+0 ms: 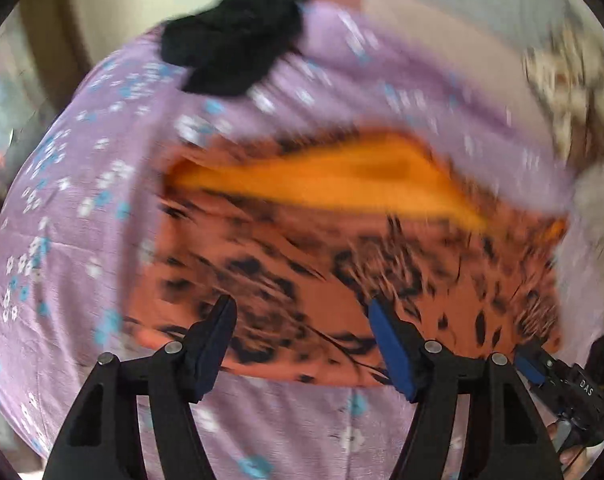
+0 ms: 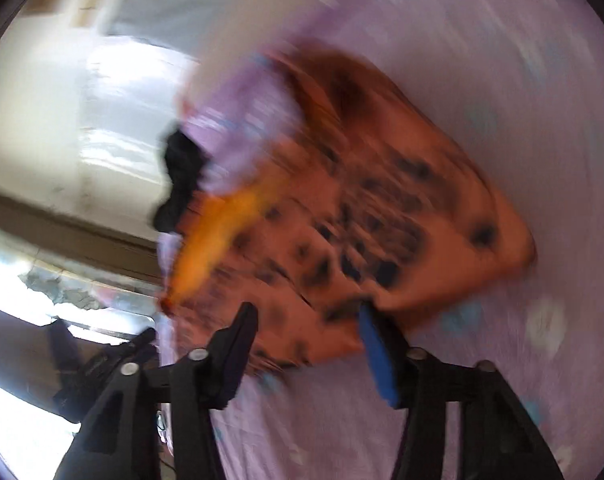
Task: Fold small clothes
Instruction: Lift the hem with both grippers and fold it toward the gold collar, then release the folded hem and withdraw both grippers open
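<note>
Black crumpled cloth (image 1: 233,36) far left on lilac flowered bedsheet (image 1: 61,208), apart from work. Left gripper (image 1: 302,344) spread, empty, over near edge of orange black-spotted garment (image 1: 302,260), which lies flat mid-sheet with yellow-orange panel (image 1: 322,176) on top. Right gripper (image 2: 308,344) also spread, empty, at same garment's corner. Both views blurred. Risk: fingers pinch sheet along with fabric, or catch single layer, skewing fold.

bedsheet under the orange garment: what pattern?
Lilac bedsheet with small white and blue flowers; clearest in the left wrist view.
</note>
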`<move>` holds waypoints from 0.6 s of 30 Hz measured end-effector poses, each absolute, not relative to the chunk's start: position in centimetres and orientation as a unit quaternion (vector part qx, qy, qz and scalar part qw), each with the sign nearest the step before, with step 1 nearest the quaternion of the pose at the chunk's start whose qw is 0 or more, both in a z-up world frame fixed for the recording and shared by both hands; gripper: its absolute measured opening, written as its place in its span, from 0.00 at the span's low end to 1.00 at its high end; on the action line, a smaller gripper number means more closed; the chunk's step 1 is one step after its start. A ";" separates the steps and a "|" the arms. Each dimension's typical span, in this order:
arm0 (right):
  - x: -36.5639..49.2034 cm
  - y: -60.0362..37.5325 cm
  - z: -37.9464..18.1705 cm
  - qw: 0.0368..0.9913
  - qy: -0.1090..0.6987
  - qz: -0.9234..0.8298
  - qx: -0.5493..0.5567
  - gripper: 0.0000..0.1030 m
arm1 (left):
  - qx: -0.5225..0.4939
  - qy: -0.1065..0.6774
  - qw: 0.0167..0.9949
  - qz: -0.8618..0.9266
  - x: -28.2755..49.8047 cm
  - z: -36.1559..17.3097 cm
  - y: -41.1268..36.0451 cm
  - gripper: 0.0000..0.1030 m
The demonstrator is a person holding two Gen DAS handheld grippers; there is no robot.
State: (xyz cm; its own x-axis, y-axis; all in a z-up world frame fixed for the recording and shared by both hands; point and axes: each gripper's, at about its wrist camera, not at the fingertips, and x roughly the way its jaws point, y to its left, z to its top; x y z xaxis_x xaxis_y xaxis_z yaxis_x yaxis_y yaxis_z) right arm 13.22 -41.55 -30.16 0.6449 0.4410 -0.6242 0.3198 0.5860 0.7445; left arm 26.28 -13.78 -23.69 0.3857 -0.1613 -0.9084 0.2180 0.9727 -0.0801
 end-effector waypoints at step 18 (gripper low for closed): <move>10.1 -41.9 -24.5 0.841 0.387 0.077 0.370 0.30 | 0.084 0.563 0.822 0.009 24.1 -24.4 -15.2 0.70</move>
State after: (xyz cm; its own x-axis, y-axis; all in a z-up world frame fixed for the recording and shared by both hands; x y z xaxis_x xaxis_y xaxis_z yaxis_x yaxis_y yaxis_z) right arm 10.07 -41.87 -24.52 0.6893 0.4155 -0.5935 0.1562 0.7147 0.6818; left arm 24.08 -15.18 -24.37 0.3664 0.1080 -0.9242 0.0800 0.9859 0.1470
